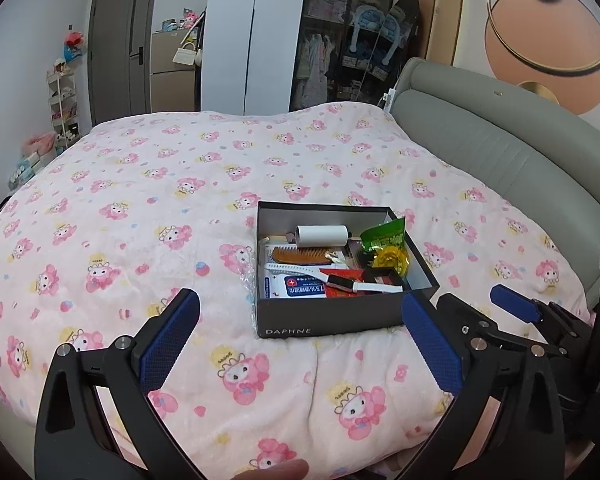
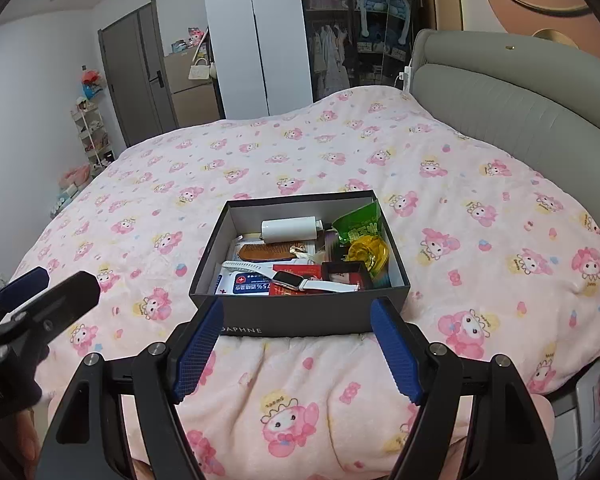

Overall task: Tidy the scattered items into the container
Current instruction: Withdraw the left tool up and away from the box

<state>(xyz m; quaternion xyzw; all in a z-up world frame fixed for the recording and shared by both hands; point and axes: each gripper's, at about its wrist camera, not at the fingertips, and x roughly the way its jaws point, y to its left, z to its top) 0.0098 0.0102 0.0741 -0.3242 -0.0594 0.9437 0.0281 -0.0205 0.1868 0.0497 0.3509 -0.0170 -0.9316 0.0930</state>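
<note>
Nearest the cameras, both grippers hang above the near edge of the bed [image 1: 140, 168], which is covered by a pink blanket [image 2: 480, 208] printed with cartoon figures. The left gripper [image 1: 302, 326] has its blue-padded jaws spread wide apart with nothing between them but blanket. The right gripper [image 2: 298, 322] also stands open and empty, its two blue pads flanking the near wall of the box without touching it. In the left wrist view the right gripper shows at the lower right; in the right wrist view the left gripper shows at the lower left.

Just beyond the fingertips, near the bed's near edge and toward its headboard side, sits the dark open box [image 1: 328, 316] [image 2: 300, 314] with a brand name on its front wall. Inside lie a white smartwatch [image 2: 300, 282] and a pack of wipes [image 2: 242, 284] at the front, a wooden comb [image 2: 266, 252] in the middle, a yellow foil wrapper [image 2: 370, 254], and at the back a white cylinder [image 2: 290, 230] and a green packet [image 2: 358, 224].

Farther off, the grey padded headboard [image 1: 480, 152] runs along the bed's right side. Beyond the far edge stand a white wardrobe [image 2: 252, 40], a glass cabinet with clothes [image 1: 340, 40] and a grey door [image 1: 120, 48].
</note>
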